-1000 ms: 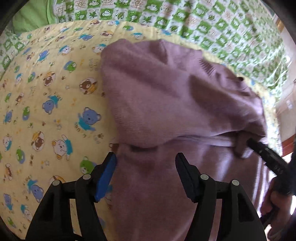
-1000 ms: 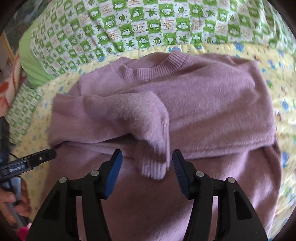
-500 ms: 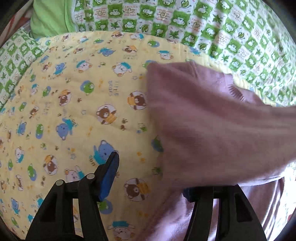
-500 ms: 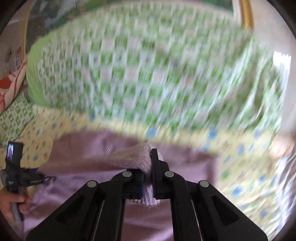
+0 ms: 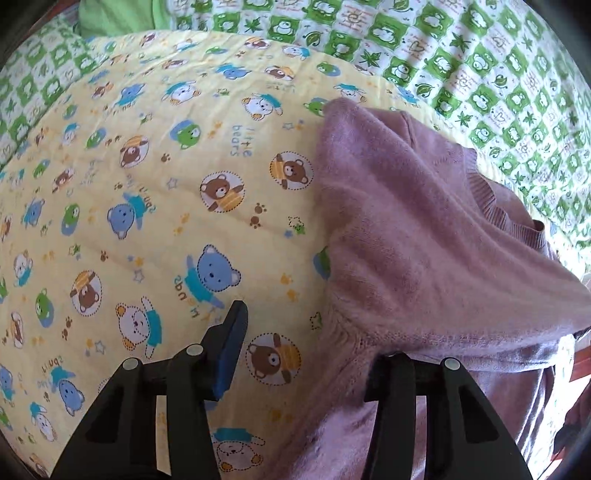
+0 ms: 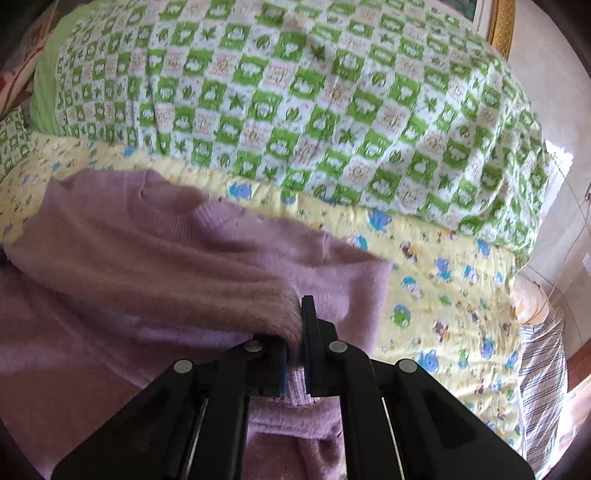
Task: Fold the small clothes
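A small mauve knit sweater (image 5: 417, 229) lies on a yellow bear-print quilt (image 5: 147, 206). In the left wrist view my left gripper (image 5: 306, 343) is open at the sweater's left edge; its left finger is over the quilt and its right finger is hidden under a raised fold. In the right wrist view my right gripper (image 6: 295, 332) is shut on the sweater's sleeve (image 6: 207, 295) near the cuff and holds it lifted and stretched across the sweater body (image 6: 110, 362).
A green-and-white checked blanket (image 6: 295, 103) is bunched along the far side of the quilt (image 6: 443, 288). A striped cloth (image 6: 543, 369) lies at the right edge. A gold picture frame (image 6: 502, 22) stands at the top right.
My right gripper closed on the sleeve cuff, lifted it and pulled it to the right. My left gripper moved left to the sweater's edge and stayed open.
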Action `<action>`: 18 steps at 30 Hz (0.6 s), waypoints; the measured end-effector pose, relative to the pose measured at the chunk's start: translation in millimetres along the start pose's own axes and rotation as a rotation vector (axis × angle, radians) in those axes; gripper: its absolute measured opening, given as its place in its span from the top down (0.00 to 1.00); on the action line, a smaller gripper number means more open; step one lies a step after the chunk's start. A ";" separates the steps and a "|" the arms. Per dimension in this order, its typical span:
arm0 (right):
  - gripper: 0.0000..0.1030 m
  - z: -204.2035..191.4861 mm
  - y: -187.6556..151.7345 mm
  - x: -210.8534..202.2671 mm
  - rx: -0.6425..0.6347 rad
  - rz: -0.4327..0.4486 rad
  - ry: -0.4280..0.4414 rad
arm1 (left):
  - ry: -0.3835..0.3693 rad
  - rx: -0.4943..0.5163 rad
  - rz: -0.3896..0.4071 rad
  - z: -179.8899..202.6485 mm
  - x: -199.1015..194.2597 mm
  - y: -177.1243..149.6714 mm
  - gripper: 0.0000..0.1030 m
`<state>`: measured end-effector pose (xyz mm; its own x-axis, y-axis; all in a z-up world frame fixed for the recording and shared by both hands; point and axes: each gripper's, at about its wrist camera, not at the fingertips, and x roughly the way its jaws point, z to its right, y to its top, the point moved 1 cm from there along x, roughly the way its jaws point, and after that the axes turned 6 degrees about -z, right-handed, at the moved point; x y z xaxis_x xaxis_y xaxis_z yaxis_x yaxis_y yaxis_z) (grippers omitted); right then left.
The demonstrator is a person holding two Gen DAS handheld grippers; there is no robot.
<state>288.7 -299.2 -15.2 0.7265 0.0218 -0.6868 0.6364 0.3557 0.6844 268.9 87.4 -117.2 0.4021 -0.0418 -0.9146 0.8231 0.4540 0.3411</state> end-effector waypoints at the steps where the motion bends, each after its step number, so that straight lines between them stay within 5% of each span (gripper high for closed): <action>1: 0.93 -3.8 2.5 1.3 -0.017 0.016 -0.015 | -0.001 -0.005 0.000 -1.0 0.7 0.0 0.52; 6: 0.93 -20.6 -24.4 30.8 -0.078 -0.119 0.008 | -0.037 -0.034 -0.007 -15.7 -0.2 -7.8 0.52; 8: 0.83 -23.5 -38.7 34.8 -0.059 -0.166 0.027 | -0.076 -0.075 -0.019 -25.2 1.2 -8.1 0.52; 13: 0.72 -10.5 -59.1 30.0 0.025 -0.210 0.034 | -0.126 -0.106 -0.027 -33.9 0.7 -8.0 0.50; 18: 0.65 18.4 -64.1 16.9 0.228 -0.236 0.146 | -0.140 -0.091 -0.050 -39.1 -2.3 -13.0 0.50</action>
<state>264.9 -338.8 -66.2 0.5185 0.1034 -0.8488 0.8356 0.1495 0.5286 241.5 116.4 -128.1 0.4185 -0.1869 -0.8888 0.8064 0.5268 0.2689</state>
